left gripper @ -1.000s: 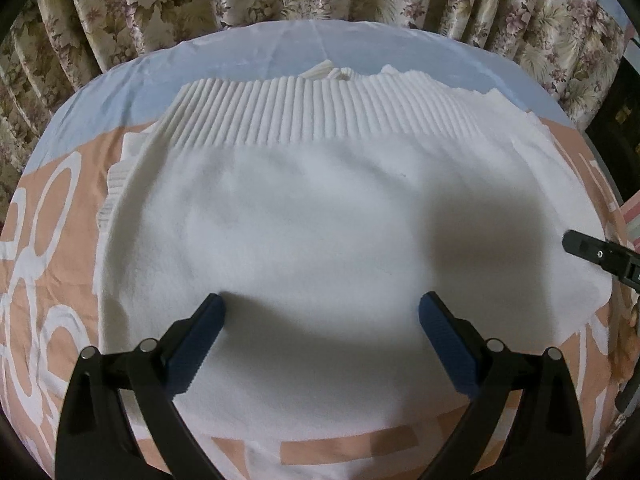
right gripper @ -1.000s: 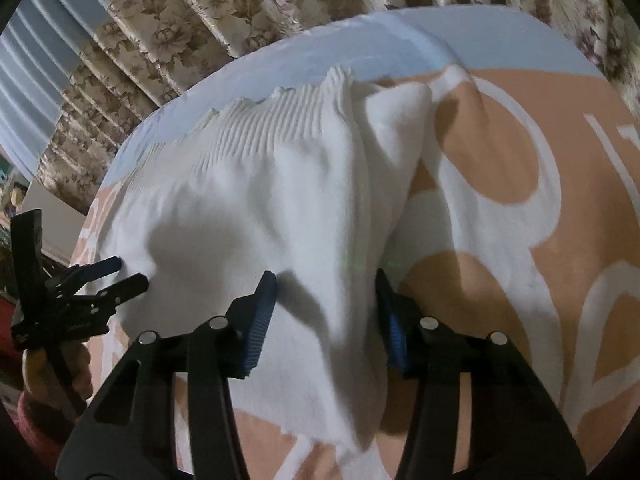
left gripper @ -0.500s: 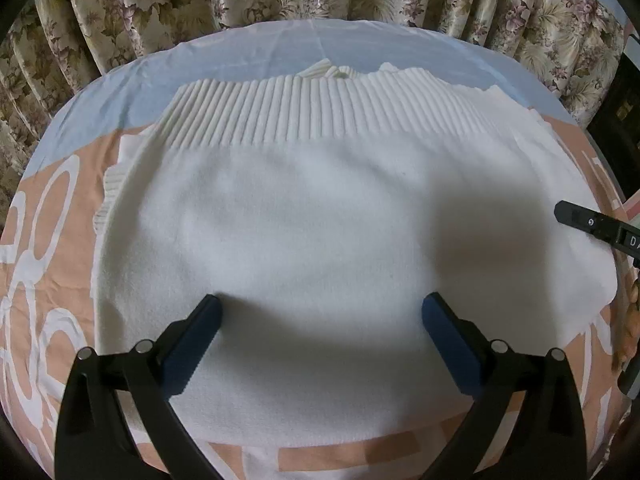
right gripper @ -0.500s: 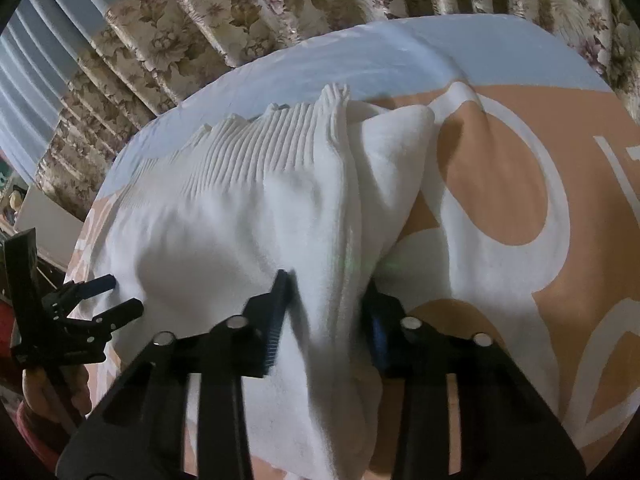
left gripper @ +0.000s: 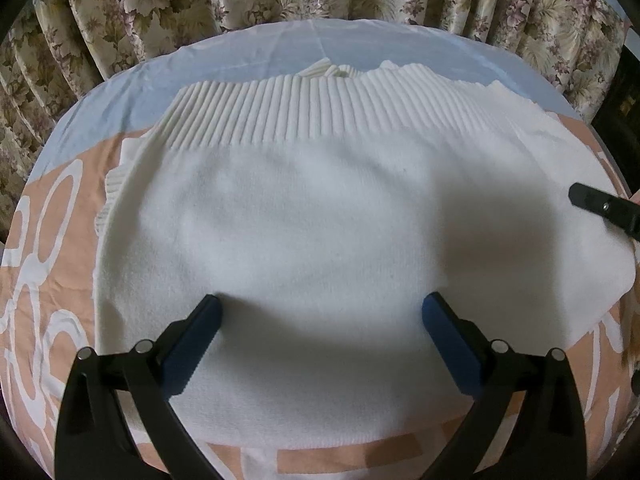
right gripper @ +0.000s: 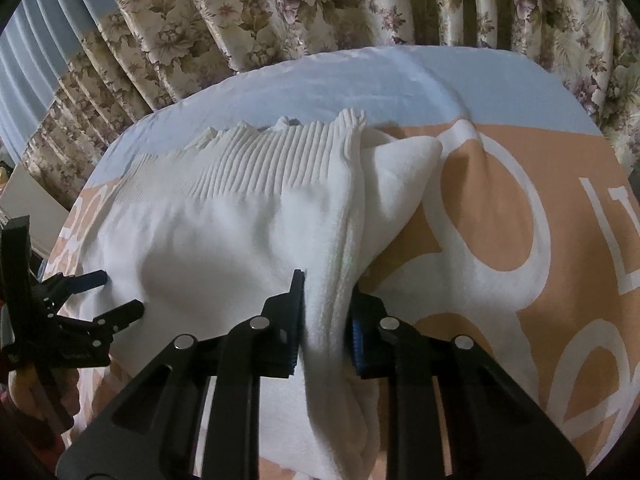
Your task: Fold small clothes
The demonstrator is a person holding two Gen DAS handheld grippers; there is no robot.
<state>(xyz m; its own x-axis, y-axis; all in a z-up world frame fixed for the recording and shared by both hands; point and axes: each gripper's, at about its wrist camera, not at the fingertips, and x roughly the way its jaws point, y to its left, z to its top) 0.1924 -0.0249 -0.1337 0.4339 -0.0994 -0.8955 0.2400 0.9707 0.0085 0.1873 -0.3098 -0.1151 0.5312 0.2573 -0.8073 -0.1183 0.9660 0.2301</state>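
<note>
A white knit sweater (left gripper: 320, 240) lies spread on the peach-and-white bedsheet (right gripper: 520, 240). The right tool (right gripper: 326, 332) has just been closing and now clamps the sweater's bunched side edge; the left tool (left gripper: 320, 320) hovers over it, spread wide — a thin pinch may slip, dropping the fold.

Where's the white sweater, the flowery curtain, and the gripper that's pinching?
white sweater (left gripper: 320, 220): left wrist view, on its flat middle.
flowery curtain (right gripper: 360, 8): right wrist view, on a fold.
right hand-held gripper (right gripper: 326, 320): right wrist view, between its fingertips, pinching the sweater's edge.
</note>
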